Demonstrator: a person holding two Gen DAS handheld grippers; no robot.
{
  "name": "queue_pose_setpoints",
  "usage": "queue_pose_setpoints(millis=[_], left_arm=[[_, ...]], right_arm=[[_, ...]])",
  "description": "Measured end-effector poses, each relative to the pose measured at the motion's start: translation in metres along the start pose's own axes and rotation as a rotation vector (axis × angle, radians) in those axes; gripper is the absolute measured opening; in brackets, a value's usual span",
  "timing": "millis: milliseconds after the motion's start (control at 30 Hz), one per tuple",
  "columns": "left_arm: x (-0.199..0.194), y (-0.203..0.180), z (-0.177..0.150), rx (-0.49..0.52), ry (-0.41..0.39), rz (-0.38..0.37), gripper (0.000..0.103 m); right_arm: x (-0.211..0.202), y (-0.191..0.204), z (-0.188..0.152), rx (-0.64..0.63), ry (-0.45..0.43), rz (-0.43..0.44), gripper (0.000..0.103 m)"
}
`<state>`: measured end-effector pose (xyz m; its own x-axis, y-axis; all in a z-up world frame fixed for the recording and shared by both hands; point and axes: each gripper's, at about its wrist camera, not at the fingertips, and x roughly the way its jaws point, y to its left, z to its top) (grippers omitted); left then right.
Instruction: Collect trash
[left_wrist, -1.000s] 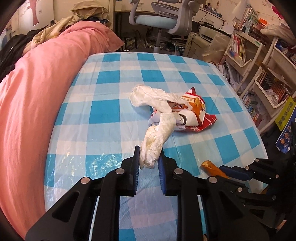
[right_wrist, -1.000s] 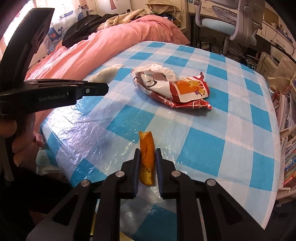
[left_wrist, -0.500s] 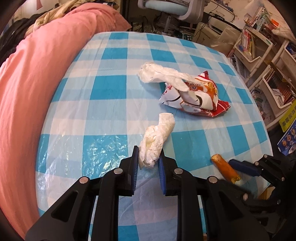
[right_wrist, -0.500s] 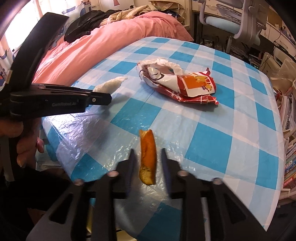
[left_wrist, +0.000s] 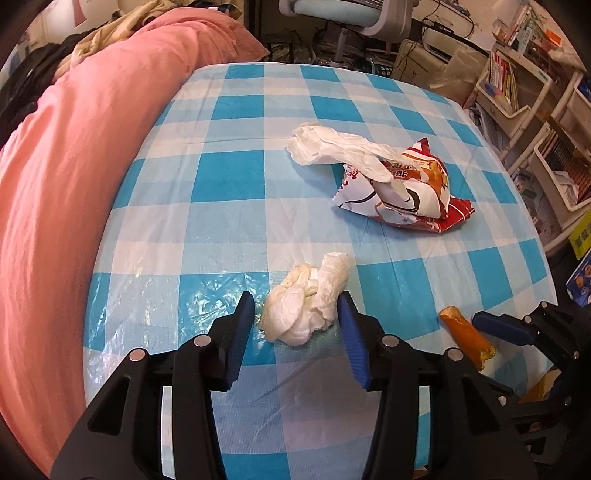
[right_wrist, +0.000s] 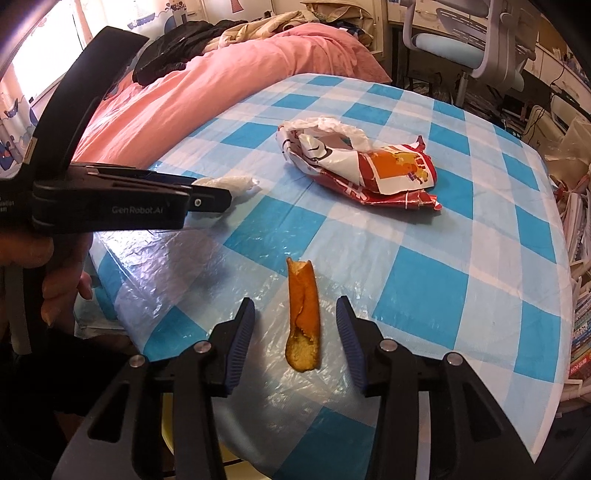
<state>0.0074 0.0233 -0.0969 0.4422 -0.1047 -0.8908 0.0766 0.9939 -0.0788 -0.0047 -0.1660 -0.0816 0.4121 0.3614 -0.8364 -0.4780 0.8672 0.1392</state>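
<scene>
A crumpled white tissue (left_wrist: 303, 306) lies on the checked tablecloth between the fingers of my left gripper (left_wrist: 295, 299). Its jaws are opening, and the left pad stands clear of the tissue. An orange peel strip (right_wrist: 303, 314) lies flat near the table's front edge. My right gripper (right_wrist: 295, 302) is open around it with a gap on both sides. Farther back lie a red and white snack bag (left_wrist: 402, 192) and a white plastic wrapper (left_wrist: 332, 147) draped over it. In the right wrist view the left gripper (right_wrist: 207, 195) reaches in from the left, held by a hand.
The table (left_wrist: 229, 177) has a blue and white checked plastic cover. A pink quilt (left_wrist: 74, 166) lies along its left side. An office chair (right_wrist: 461, 48) stands behind, and bookshelves (left_wrist: 517, 85) crowd the right. A yellow rim (right_wrist: 168, 424) shows below the front edge.
The left jaws have spread off the tissue, which now rests bunched on the cloth. The right jaws opened off the peel earlier and have stayed wide.
</scene>
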Motion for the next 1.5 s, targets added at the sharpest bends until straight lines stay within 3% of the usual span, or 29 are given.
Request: queue_pose_setpoints(millis=[733, 767, 833, 900, 1000, 1233, 1500], left_arm=[[0.001, -0.01, -0.004, 0.076, -0.003, 0.034, 0.045], [0.001, -0.012, -0.004, 0.082, -0.004, 0.028, 0.043], [0.0, -0.015, -0.004, 0.102, -0.001, 0.019, 0.025], [-0.002, -0.016, -0.004, 0.104, -0.002, -0.005, 0.021], [-0.008, -0.015, -0.003, 0.083, -0.023, -0.036, 0.019], [-0.035, -0.008, 0.003, 0.015, -0.138, -0.119, 0.019], [-0.044, -0.011, 0.006, 0.018, -0.181, -0.104, 0.019]], right_arm=[[0.001, -0.002, 0.001, 0.001, 0.002, -0.004, 0.045], [0.001, -0.002, 0.001, 0.0, 0.002, -0.005, 0.044], [0.001, -0.002, 0.001, -0.001, 0.001, -0.005, 0.039], [0.0, -0.003, 0.0, 0.0, -0.001, -0.003, 0.029], [-0.003, -0.001, 0.001, -0.003, -0.009, -0.004, 0.018], [-0.015, -0.001, 0.003, 0.01, -0.058, 0.003, 0.017], [-0.025, 0.003, 0.006, 0.014, -0.095, 0.034, 0.017]])
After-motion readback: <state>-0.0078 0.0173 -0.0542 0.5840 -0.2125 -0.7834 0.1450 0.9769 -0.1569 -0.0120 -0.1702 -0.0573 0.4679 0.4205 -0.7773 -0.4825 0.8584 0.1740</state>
